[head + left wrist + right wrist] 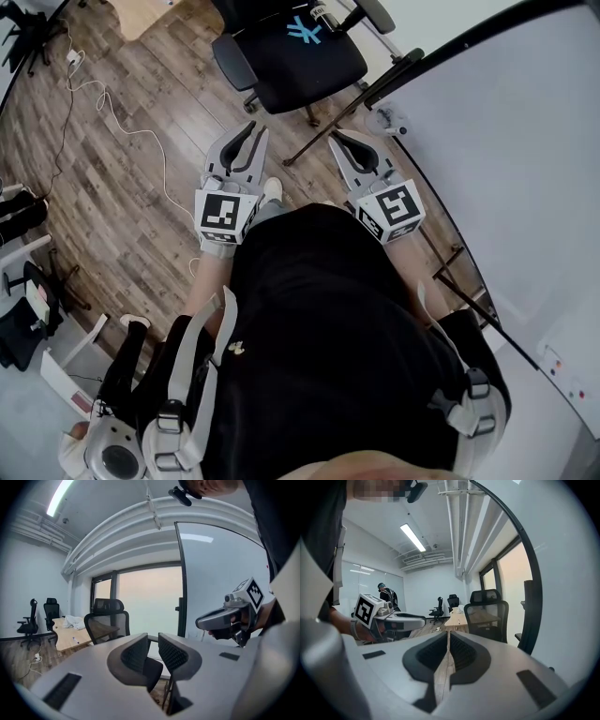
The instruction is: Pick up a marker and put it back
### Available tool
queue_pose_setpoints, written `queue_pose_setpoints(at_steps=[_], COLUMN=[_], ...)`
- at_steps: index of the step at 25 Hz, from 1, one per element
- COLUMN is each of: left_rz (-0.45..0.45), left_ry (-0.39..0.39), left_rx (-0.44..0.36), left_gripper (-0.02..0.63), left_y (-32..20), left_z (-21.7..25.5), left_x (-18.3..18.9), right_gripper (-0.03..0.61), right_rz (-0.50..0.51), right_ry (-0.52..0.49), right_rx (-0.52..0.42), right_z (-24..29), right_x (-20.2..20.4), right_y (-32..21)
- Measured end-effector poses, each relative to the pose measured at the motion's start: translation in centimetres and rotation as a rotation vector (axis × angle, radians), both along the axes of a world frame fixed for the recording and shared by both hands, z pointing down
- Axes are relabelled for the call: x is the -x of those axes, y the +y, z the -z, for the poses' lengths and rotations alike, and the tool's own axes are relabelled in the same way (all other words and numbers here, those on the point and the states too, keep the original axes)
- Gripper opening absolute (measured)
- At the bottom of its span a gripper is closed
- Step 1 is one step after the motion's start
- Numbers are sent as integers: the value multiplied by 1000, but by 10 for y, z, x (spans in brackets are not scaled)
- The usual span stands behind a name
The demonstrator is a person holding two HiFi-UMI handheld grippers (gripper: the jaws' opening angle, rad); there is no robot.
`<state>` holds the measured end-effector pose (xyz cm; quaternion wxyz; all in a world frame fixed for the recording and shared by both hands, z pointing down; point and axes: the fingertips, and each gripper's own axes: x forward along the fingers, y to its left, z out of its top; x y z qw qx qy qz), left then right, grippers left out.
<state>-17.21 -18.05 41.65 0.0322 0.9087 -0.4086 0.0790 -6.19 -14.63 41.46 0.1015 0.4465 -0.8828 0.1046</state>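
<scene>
No marker shows in any view. In the head view both grippers are held in front of the person's body, above the wood floor. My left gripper [251, 133] [153, 641] has its jaws a narrow gap apart with nothing between them. My right gripper [337, 141] [448, 639] has its jaws closed together, also holding nothing. Each gripper view catches the other one: the right gripper [202, 619] to the right, the left gripper [422, 618] to the left. The whiteboard [525, 169] stands just right of the right gripper.
A black office chair [295, 52] stands just ahead of the grippers. The whiteboard's dark stand leg [347, 117] crosses the floor between the chair and the grippers. A white cable [122, 122] trails over the floor at the left. A wooden desk [70, 637] stands farther off.
</scene>
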Motion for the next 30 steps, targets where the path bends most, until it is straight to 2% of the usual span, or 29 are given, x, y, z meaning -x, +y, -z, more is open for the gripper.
queue_pose_setpoints(at_steps=[30], left_rz=[-35], left_ry=[-2], left_rx=[1], left_gripper=[75], left_y=[7], left_z=[0], left_x=[0], right_gripper=[26], right_rz=[-53], right_ry=[12], right_rx=[-11], right_z=[3], right_x=[0], right_y=[14])
